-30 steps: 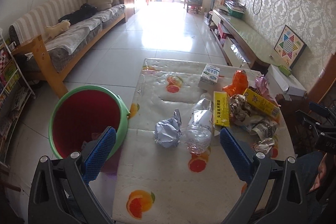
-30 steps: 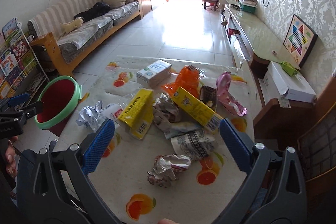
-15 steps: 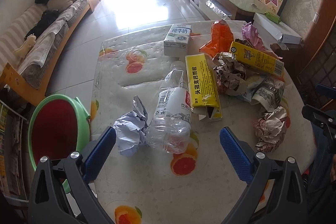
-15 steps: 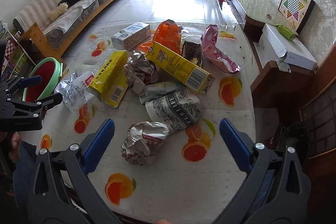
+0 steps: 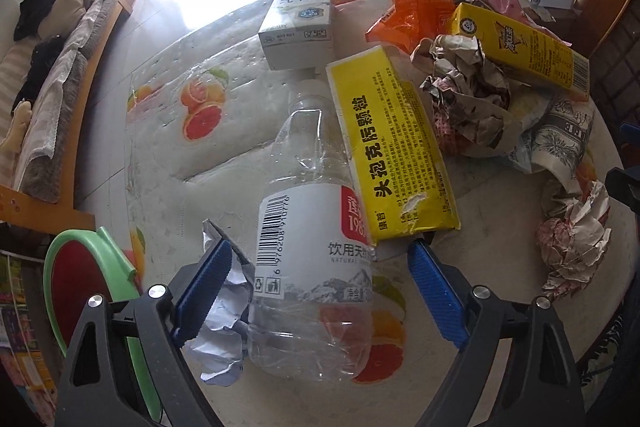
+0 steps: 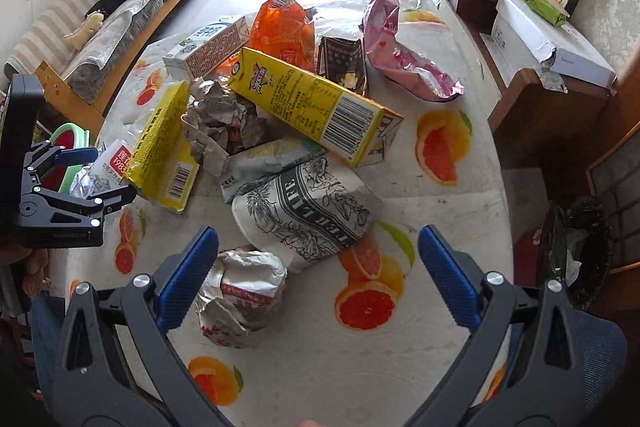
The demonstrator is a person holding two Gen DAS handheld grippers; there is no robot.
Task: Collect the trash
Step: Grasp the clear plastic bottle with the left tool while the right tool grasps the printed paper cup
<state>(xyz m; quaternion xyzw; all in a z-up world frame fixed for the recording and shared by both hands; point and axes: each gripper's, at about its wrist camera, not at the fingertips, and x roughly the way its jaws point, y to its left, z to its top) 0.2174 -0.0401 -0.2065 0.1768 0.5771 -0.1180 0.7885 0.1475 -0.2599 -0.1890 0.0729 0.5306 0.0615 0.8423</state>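
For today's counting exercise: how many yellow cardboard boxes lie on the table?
2. One flat yellow cardboard box lies beside the clear plastic bottle; one long yellow cardboard carton rests atop the crumpled paper pile. Others may be hidden.

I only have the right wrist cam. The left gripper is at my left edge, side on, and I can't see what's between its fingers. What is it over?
Observer: The left gripper straddles a clear plastic bottle lying on its side. Its jaws are closing but the pads do not press on it yet.
Operator: Anything crowding that grasp?
Observer: Yes. A crumpled white paper ball sits against the bottle by one pad, and the yellow box ends right at the other.
Operator: Is the bin close?
Observer: The green-rimmed red bin stands just off the table edge beside that gripper.
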